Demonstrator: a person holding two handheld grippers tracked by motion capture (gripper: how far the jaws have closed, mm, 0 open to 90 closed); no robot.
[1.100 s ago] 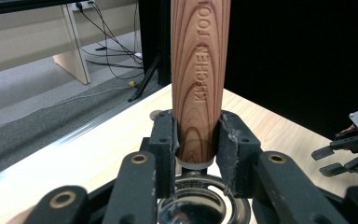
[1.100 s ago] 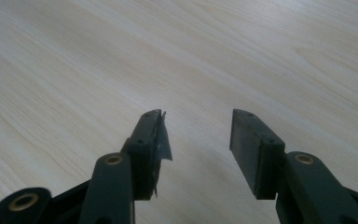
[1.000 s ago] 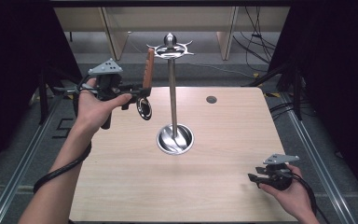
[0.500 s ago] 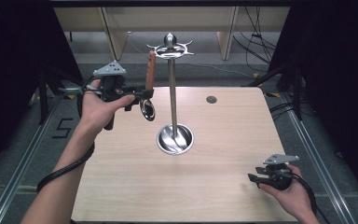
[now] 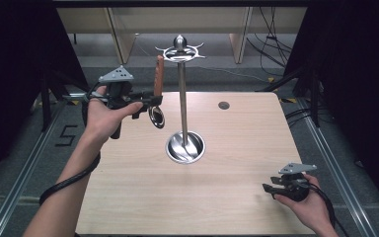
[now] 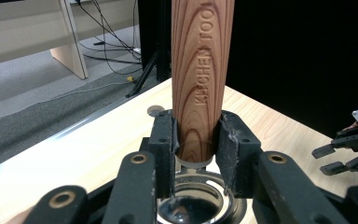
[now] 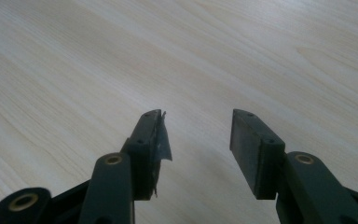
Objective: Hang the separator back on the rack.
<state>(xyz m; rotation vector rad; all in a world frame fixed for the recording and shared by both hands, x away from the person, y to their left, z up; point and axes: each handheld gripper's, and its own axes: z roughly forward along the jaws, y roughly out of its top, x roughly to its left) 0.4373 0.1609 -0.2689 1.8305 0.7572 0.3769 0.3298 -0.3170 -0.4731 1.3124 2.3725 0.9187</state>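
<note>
My left gripper (image 5: pixel 150 100) is shut on the wooden handle (image 5: pixel 158 76) of a kitchen utensil, held upright with its shiny metal bowl (image 5: pixel 156 116) hanging below the jaws. In the left gripper view the handle (image 6: pixel 200 79), stamped KITCHEN TOOL, rises between the closed jaws of my left gripper (image 6: pixel 196 149). It hovers just left of a tall metal stand (image 5: pixel 181 94) with hooks (image 5: pixel 180 50) at the top and a round base (image 5: pixel 185 147). My right gripper (image 5: pixel 271 190) rests open near the table's front right; in its own view my right gripper (image 7: pixel 196 135) has bare wood between its fingers.
The wooden table (image 5: pixel 237 148) has a small dark round hole (image 5: pixel 223 105) at its back right. Black curtains flank both sides. Cables and wooden furniture legs stand on the grey floor beyond the far edge. The other gripper (image 6: pixel 349 156) is visible at the far right in the left gripper view.
My left gripper has risen a little with the utensil, toward the stand's top hooks. The right gripper has stayed put.
</note>
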